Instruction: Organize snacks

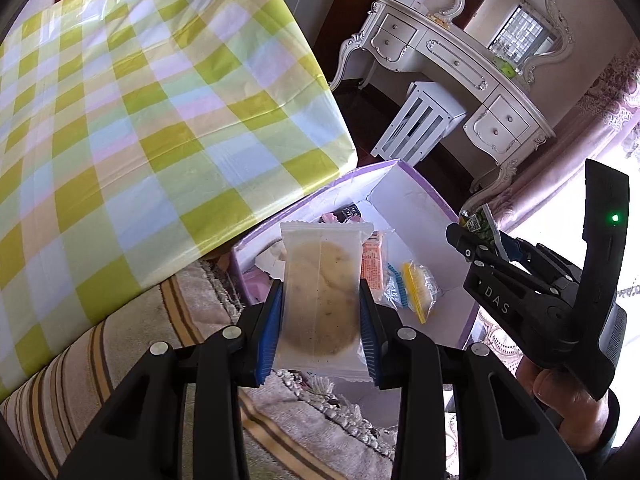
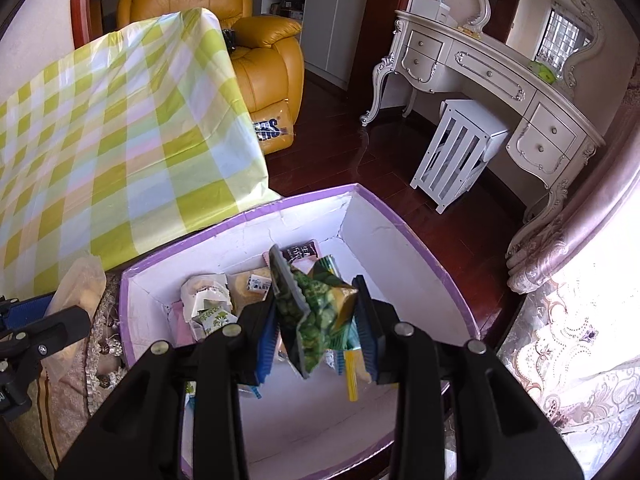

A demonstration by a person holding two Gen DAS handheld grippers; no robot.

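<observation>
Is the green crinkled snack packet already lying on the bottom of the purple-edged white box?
No, the right gripper holds the green crinkled snack packet above the purple-edged white box.

Ornate white dressing table against far wall; mirror atop it, white slatted stool tucked beneath, yellow leather armchair well left, behind checked tablecloth.

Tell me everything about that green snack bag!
The green snack bag is a small crinkly foil packet, printed with green pea-like balls and some yellow, with a zigzag sealed edge. It looks crumpled and tilted. The right hand-held gripper pinches it between blue pads, holding it in the air above the purple-rimmed box, where other wrapped snacks lie. Nothing else touches it.
</observation>
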